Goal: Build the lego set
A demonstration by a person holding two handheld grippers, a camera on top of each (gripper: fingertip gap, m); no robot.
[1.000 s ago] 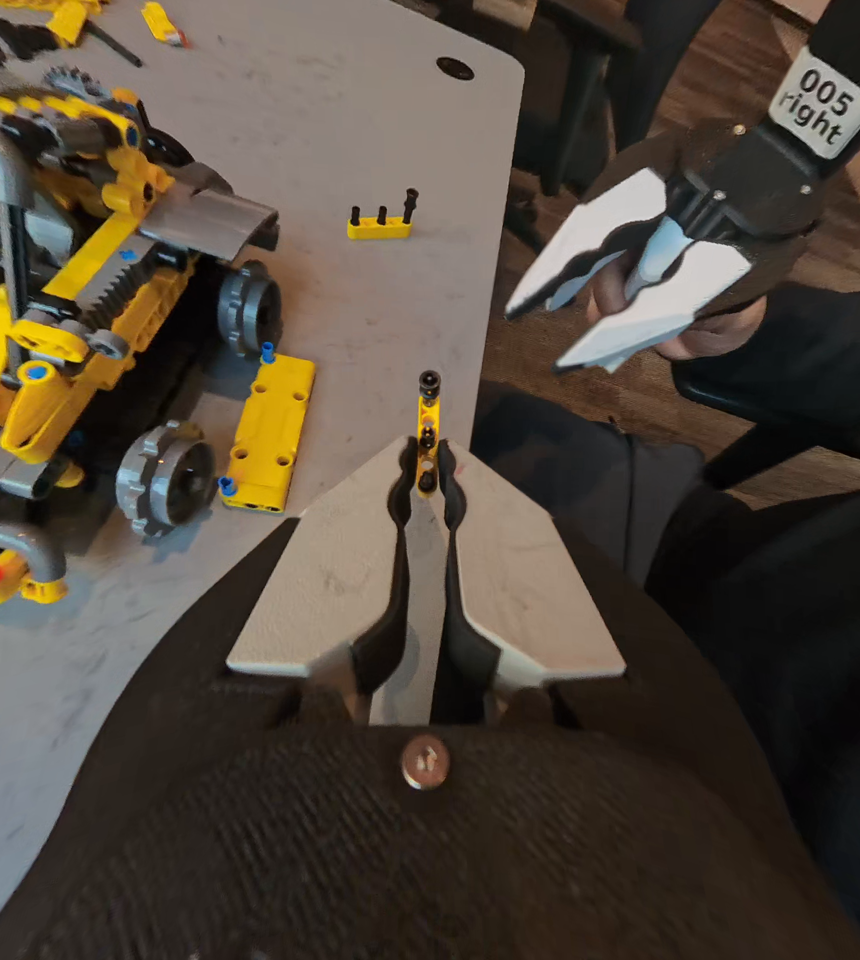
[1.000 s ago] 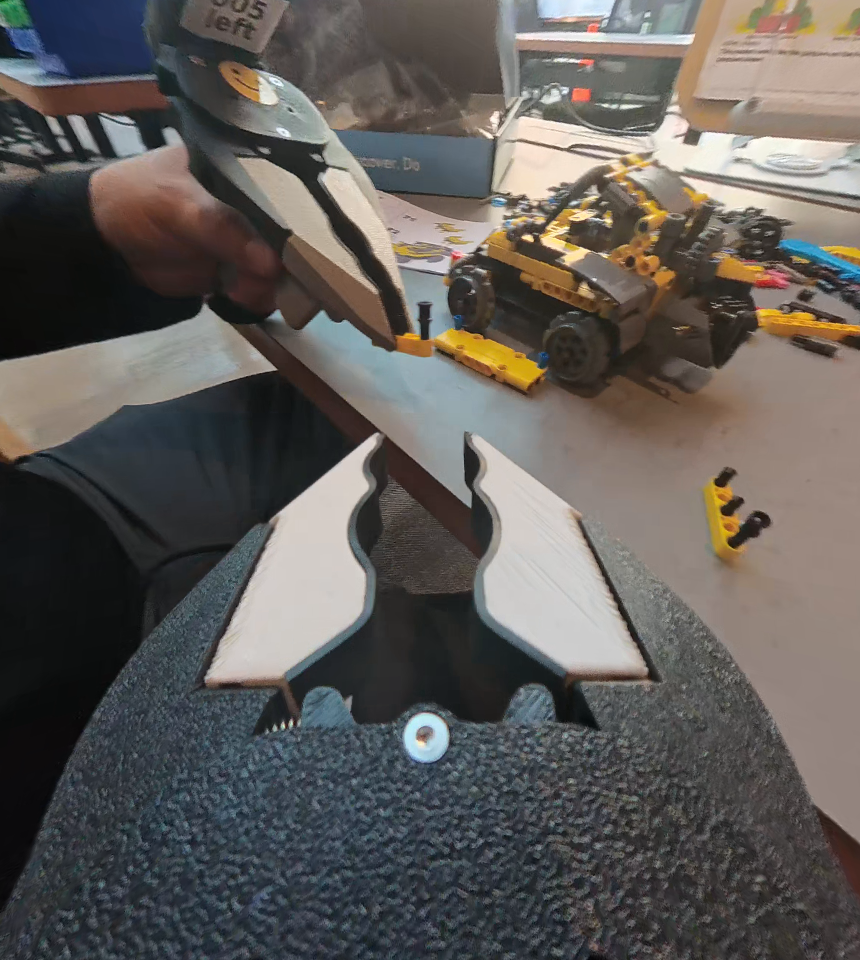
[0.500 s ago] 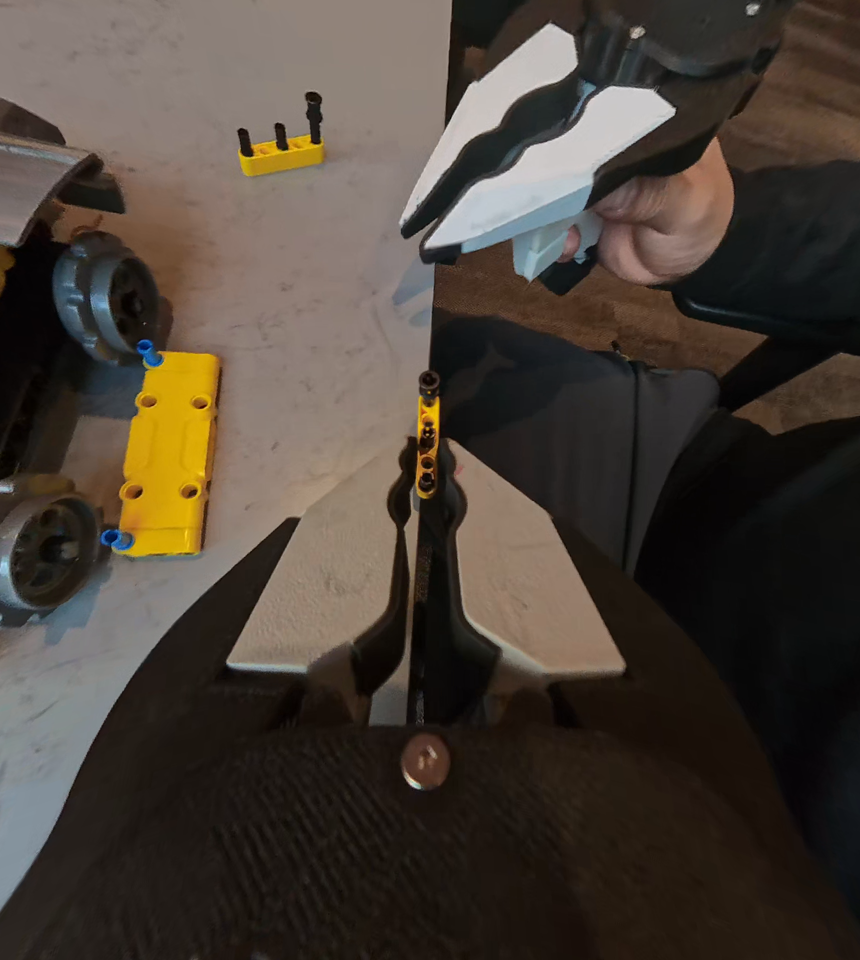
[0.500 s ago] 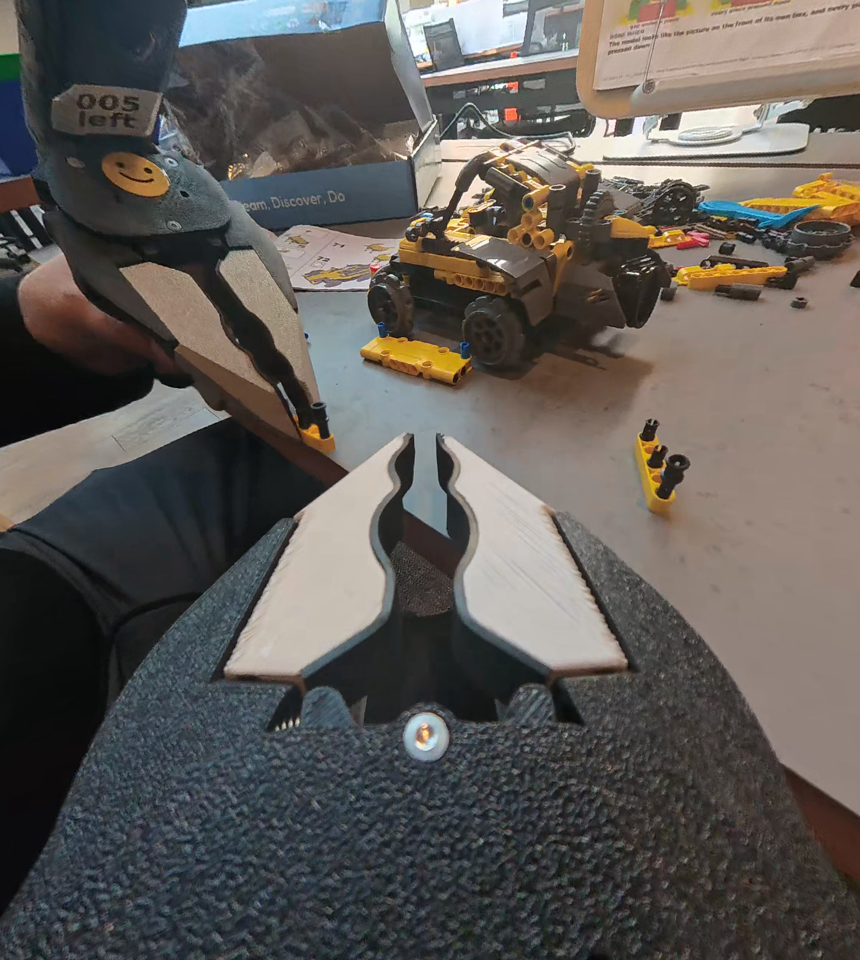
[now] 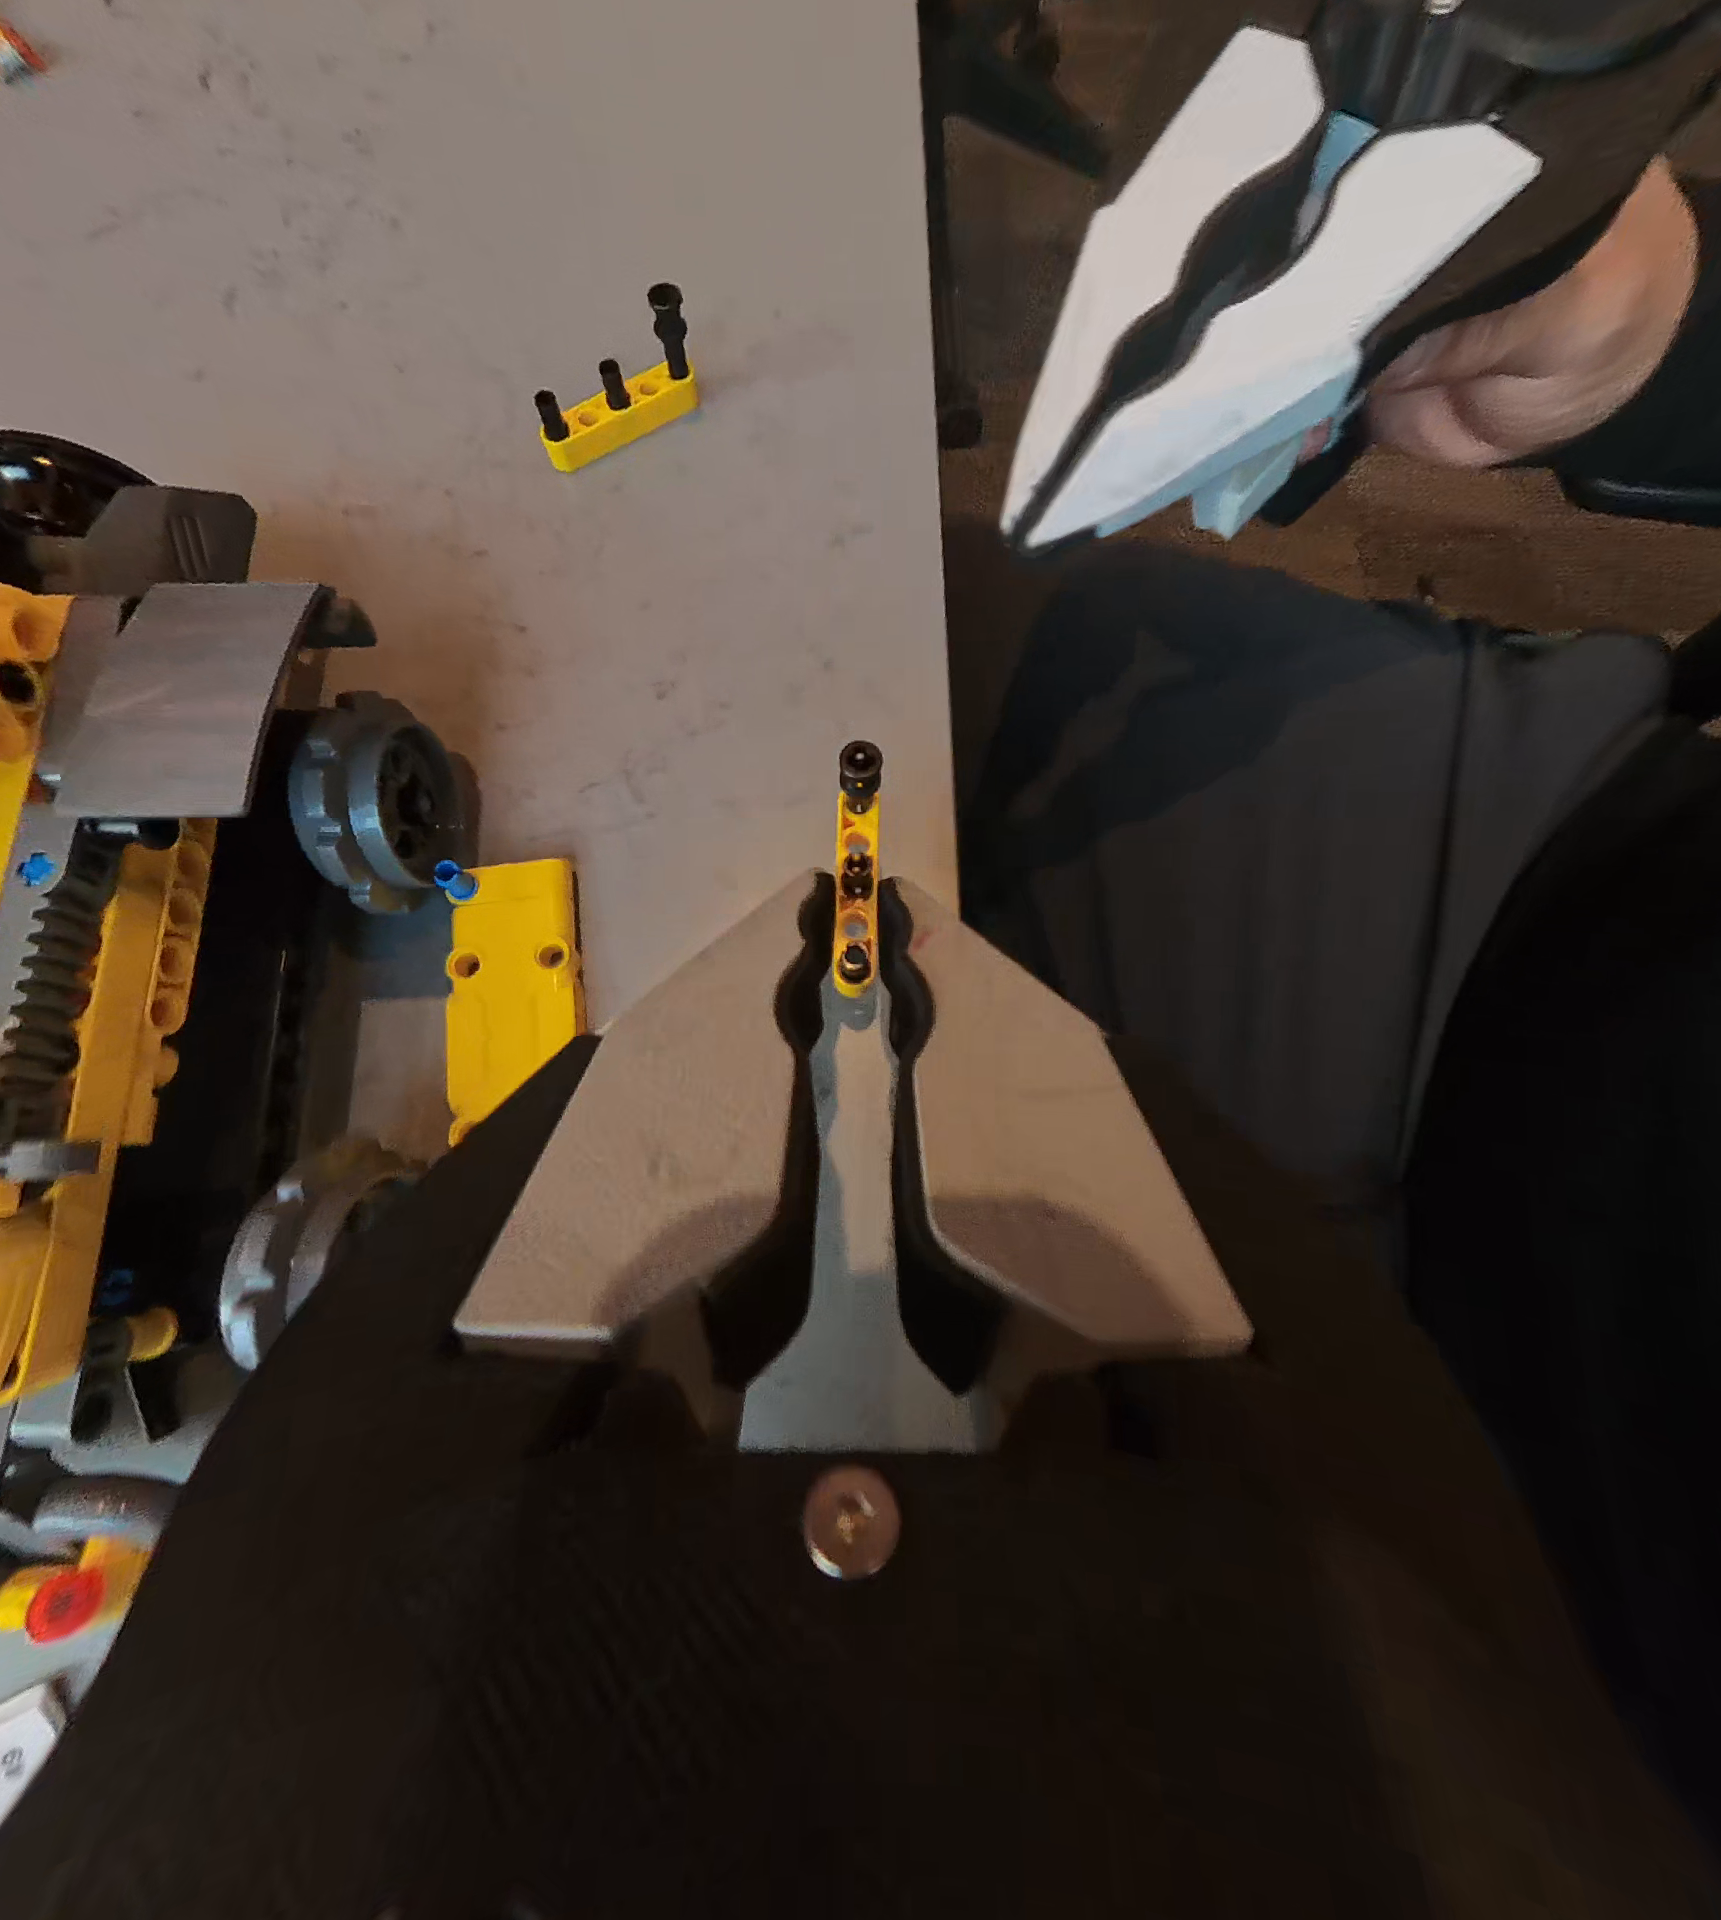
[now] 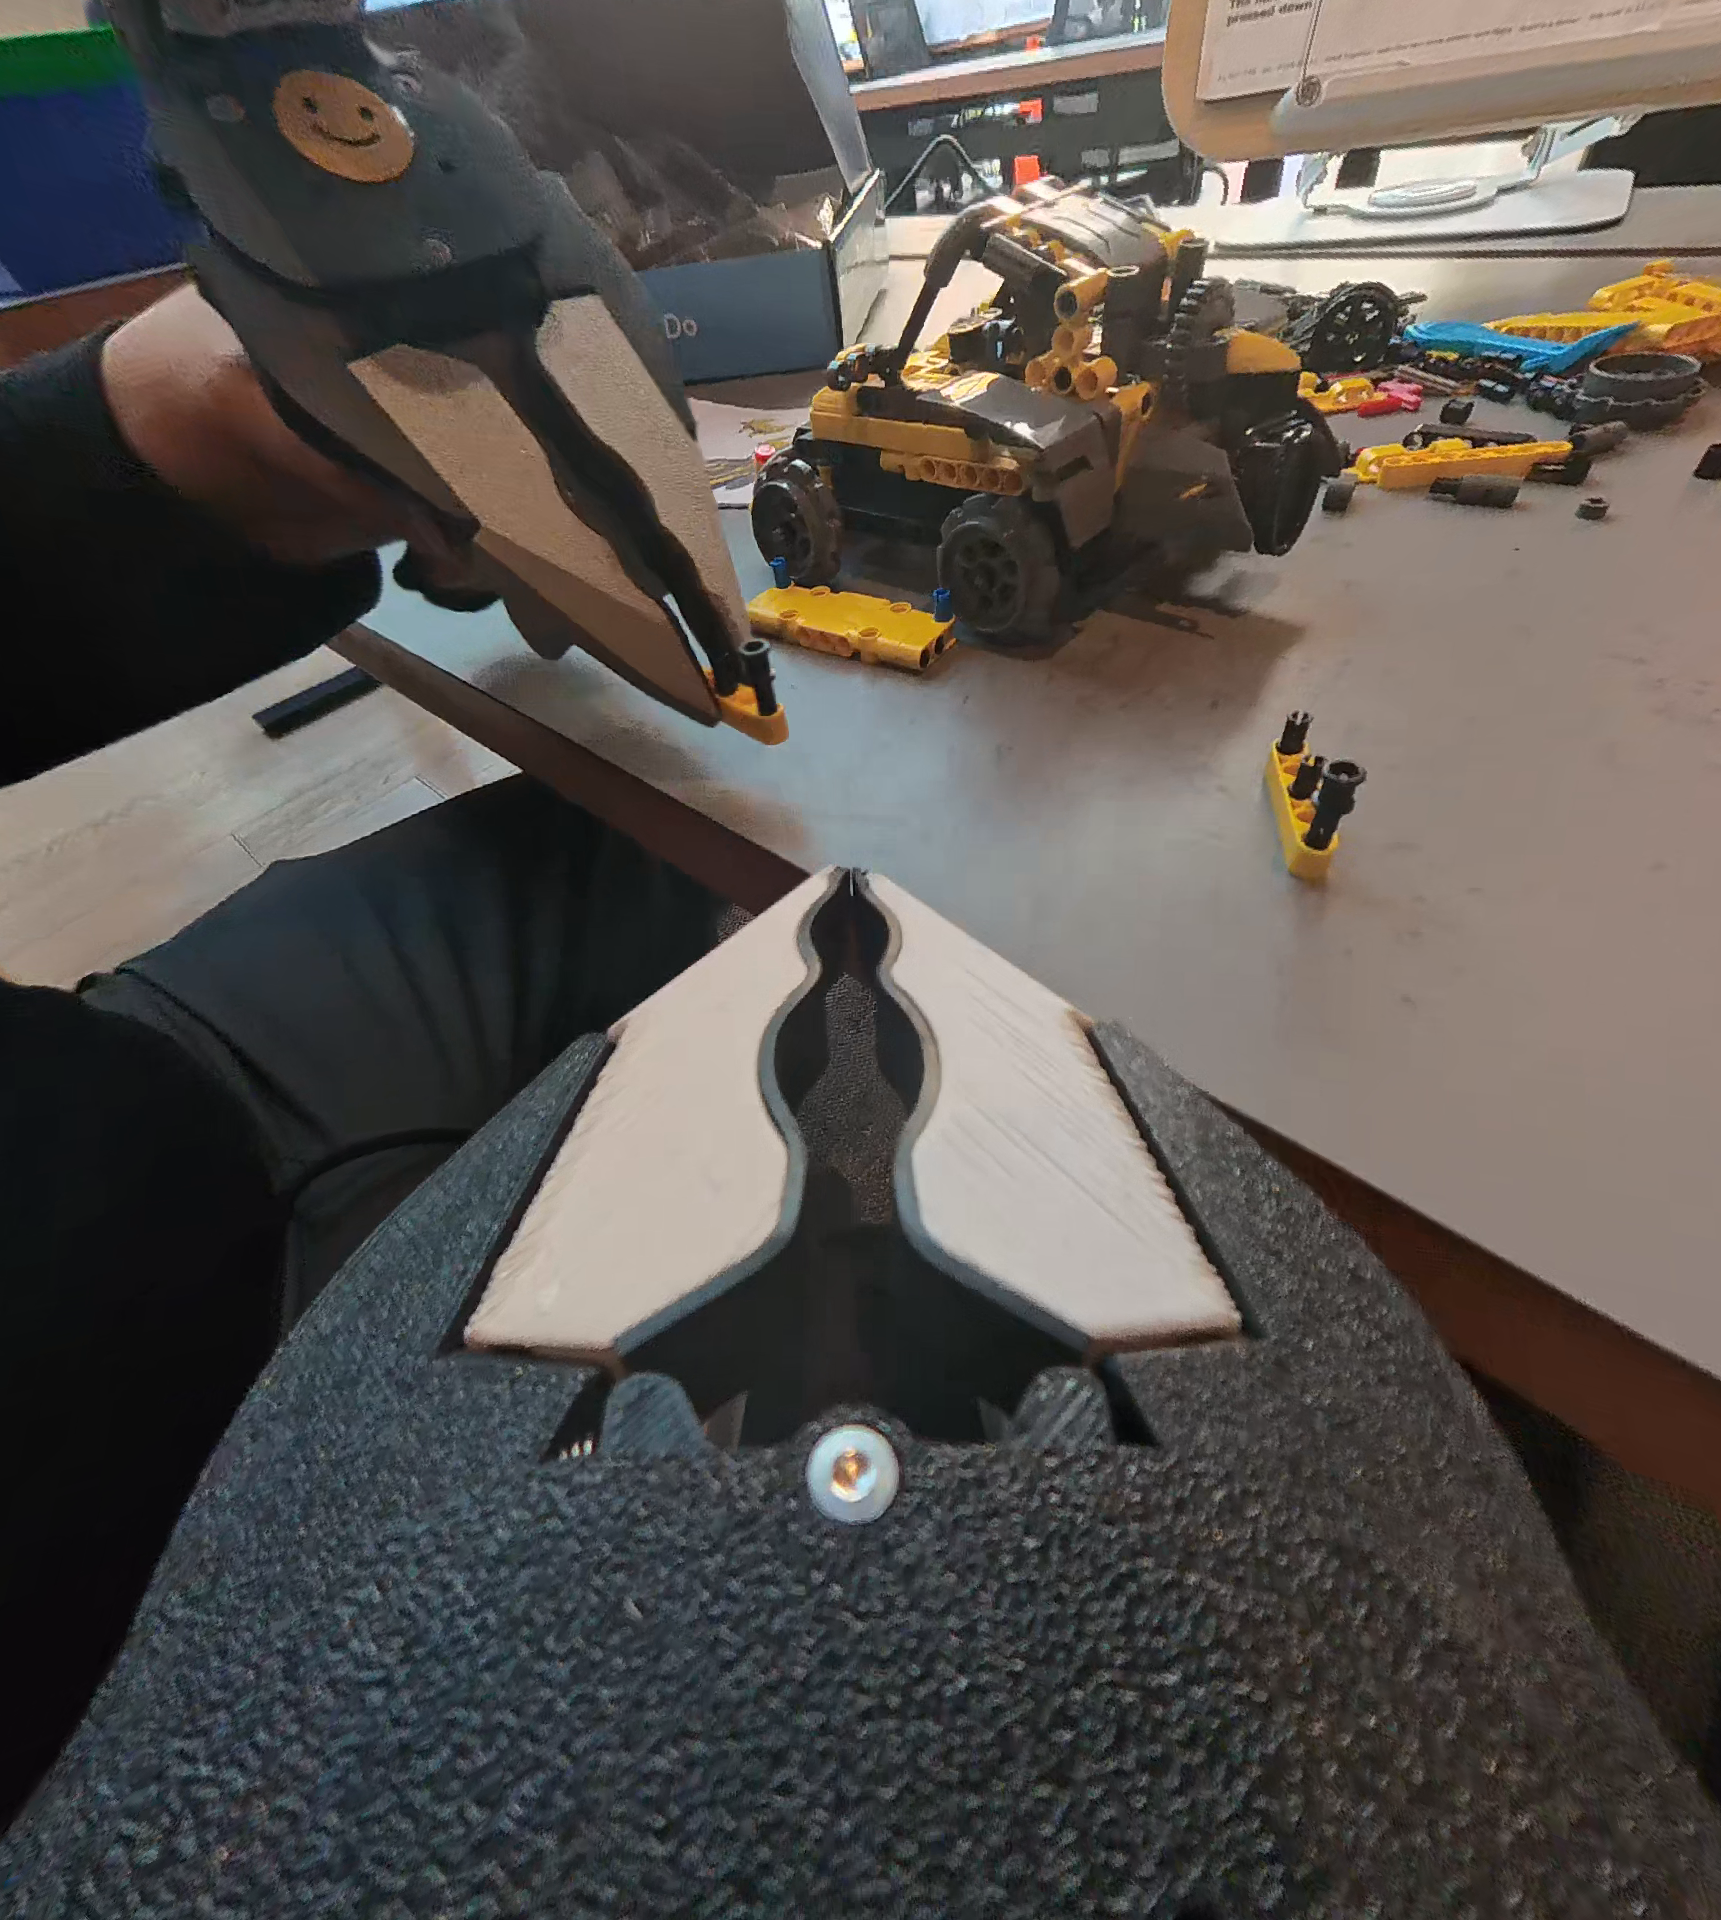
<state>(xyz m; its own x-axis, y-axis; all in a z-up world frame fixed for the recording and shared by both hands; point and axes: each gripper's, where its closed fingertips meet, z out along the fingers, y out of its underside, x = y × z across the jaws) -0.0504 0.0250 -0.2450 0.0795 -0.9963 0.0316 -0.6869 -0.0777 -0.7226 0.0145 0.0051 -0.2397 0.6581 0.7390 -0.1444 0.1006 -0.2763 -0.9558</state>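
My left gripper (image 5: 854,885) is shut on a small yellow beam with black pins (image 5: 856,831), held just above the grey table (image 5: 523,208) near its edge. The right wrist view shows this gripper (image 6: 731,691) with the beam (image 6: 754,717) at its tip. My right gripper (image 6: 851,878) is shut and empty, off the table edge over a person's lap; in the left wrist view it (image 5: 1027,532) is at the upper right. A second yellow beam with three black pins (image 5: 617,410) lies on the table (image 6: 1355,1039), also seen from the right (image 6: 1308,821).
A yellow and grey wheeled brick model (image 6: 1043,457) stands on the table, at the left in the left wrist view (image 5: 25,935). A yellow flat panel with blue pins (image 5: 513,977) lies beside its wheels. Loose parts (image 6: 1458,457) lie at the far right; an open box (image 6: 762,312) stands behind. The left gripper's tips are roughly 8 cm from the right gripper's.
My right gripper's jaws have closed from open to shut. My left gripper has kept the beam and shifted over the table edge, toward the model.
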